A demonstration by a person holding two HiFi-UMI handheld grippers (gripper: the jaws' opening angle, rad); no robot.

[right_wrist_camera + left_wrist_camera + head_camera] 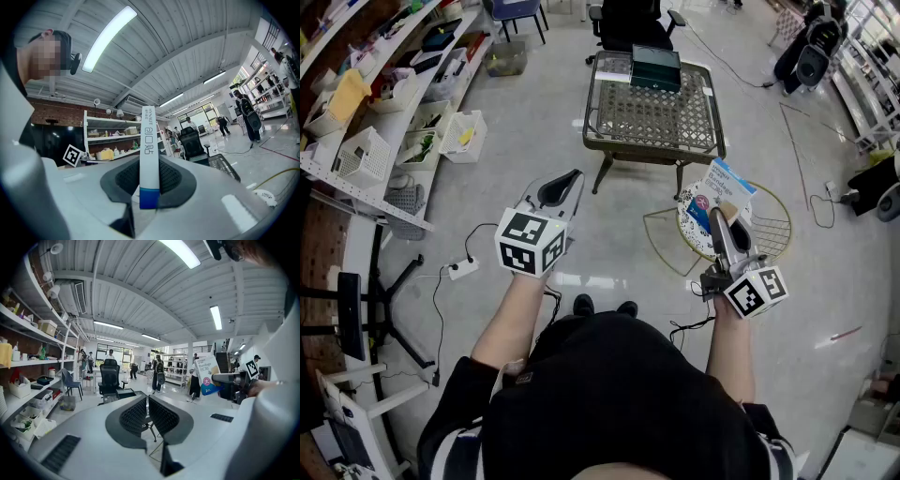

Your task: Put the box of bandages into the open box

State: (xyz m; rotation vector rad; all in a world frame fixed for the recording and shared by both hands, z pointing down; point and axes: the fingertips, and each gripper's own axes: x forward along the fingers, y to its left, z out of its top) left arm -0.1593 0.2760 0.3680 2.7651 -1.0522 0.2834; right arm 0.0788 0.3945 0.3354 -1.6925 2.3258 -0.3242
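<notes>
Right tool (719, 217) clamped on box of bandages (717, 197), held in mid-air, well short of bench (652, 117); left tool (565, 184) closed, empty. Carry step. Next, likely: reach forward to green open box (656, 67) at bench far edge, lower, release.

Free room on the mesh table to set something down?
Bare: mesh table from the dark green box at its far edge to the near rim; floor between it and the left shelves. Crowded: those shelves.
</notes>
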